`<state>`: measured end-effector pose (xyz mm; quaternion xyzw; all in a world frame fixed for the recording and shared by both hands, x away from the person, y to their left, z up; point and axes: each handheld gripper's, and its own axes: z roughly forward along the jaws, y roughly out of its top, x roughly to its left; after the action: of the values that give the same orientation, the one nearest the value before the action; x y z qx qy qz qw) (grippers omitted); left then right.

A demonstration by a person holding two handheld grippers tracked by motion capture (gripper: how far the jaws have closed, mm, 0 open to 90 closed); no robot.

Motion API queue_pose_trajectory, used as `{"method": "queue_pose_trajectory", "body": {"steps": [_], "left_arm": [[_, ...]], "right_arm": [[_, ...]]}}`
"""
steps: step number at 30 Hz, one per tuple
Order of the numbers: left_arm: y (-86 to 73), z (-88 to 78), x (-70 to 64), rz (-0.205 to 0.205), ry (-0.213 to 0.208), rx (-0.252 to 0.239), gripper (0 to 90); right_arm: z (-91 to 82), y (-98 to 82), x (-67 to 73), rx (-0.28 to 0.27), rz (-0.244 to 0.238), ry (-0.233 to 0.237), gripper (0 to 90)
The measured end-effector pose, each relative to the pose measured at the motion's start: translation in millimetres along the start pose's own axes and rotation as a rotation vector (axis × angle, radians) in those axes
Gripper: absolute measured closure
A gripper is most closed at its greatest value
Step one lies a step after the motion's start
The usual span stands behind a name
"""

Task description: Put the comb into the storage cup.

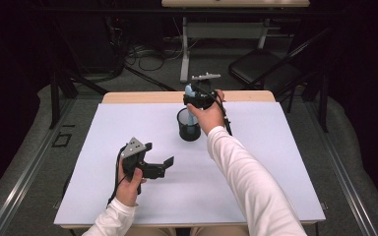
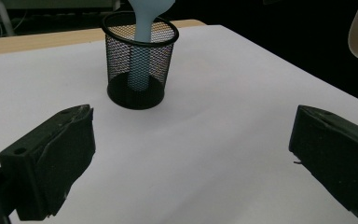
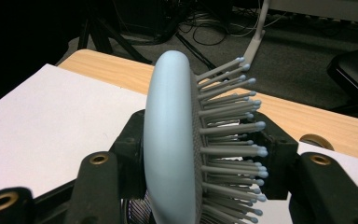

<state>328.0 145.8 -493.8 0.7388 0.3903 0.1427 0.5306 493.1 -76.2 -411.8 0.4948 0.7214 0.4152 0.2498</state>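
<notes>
High view: black mesh cup (image 1: 188,125) stands upright on the white table (image 1: 103,162), toward the far edge; a light blue hairbrush (image 1: 190,98) sticks up out of it, handle down inside. Right gripper (image 1: 197,100) sits right above the cup, clamped on the brush head, right hand (image 1: 210,116) just beside the cup on its near-right side, white sleeve trailing back from there. Left gripper (image 1: 163,165) is on the near-left side of the cup, well apart from it, held by the left hand (image 1: 130,179) low over the table, jaws spread with nothing between them. Left gripper view: the cup stands ahead (image 2: 139,65), brush handle (image 2: 142,44) upright inside and reaching its floor; both black jaws stand wide apart on either side of bare table, nearer than the cup. Right gripper view: the brush head (image 3: 177,140) is pinched edge-on between the black jaws, smooth back against one pad, bristles (image 3: 235,135) against the other; a bit of the cup mesh shows directly below the head.
</notes>
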Motion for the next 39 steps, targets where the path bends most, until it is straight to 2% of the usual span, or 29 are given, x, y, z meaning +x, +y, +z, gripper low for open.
{"method": "queue_pose_trajectory", "body": {"steps": [13, 19, 25, 28, 32, 36, 39], "left_arm": [[0.0, -0.1, 0.2, -0.002, 0.001, -0.001, 0.5], [0.1, -0.5, 0.5, -0.003, 0.003, -0.001, 0.6], [0.3, -1.0, 0.9, -0.005, 0.001, -0.002, 0.5], [0.2, -0.8, 0.6, -0.004, 0.001, -0.002, 0.6], [0.1, -0.4, 0.5, -0.004, 0.003, -0.001, 0.6], [-0.4, 0.1, 0.8, -0.004, 0.000, 0.000, 0.5], [-0.5, 0.3, 0.7, -0.004, -0.001, 0.000, 0.5]], "right_arm": [[-0.3, 0.2, -1.5, 0.008, 0.010, 0.006, 45.1], [0.5, 0.1, -0.6, 0.007, 0.018, 0.000, 41.1], [1.0, -0.1, -0.6, 0.012, 0.028, -0.008, 35.4], [1.0, 0.2, -1.7, 0.010, 0.031, -0.014, 29.9], [1.1, 0.0, -3.3, 0.033, 0.032, -0.020, 23.3], [1.6, 0.0, -4.8, 0.046, 0.033, -0.038, 14.5], [1.5, 0.3, -4.9, 0.055, 0.027, -0.063, 13.6]]}}
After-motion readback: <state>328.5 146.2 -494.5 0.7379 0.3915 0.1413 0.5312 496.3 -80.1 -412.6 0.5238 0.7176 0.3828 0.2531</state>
